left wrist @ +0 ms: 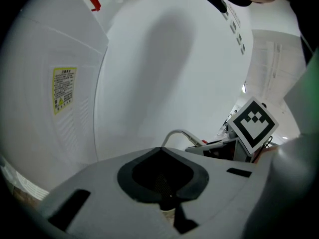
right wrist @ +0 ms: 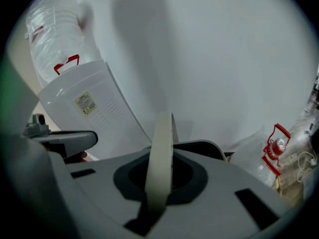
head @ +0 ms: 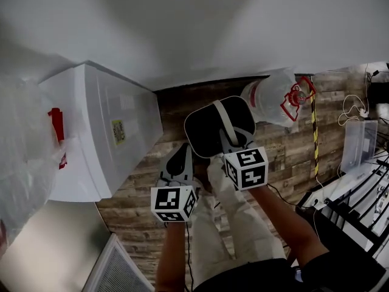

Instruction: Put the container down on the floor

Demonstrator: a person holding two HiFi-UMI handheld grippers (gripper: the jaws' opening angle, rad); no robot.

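A black container with a pale rim and a pale strap handle hangs above the wood-pattern floor in the head view. My right gripper is shut on that handle; in the right gripper view the handle runs up between the jaws, with the container's rim behind. My left gripper sits at the container's near-left side with its jaws together and nothing clearly held. In the left gripper view its jaws point at the white wall, and the handle curves just beyond.
A white appliance lies at the left beside a clear plastic bag. A water jug with a red cap frame rests by the wall. A clear box and cables are at the right, a white grille near my legs.
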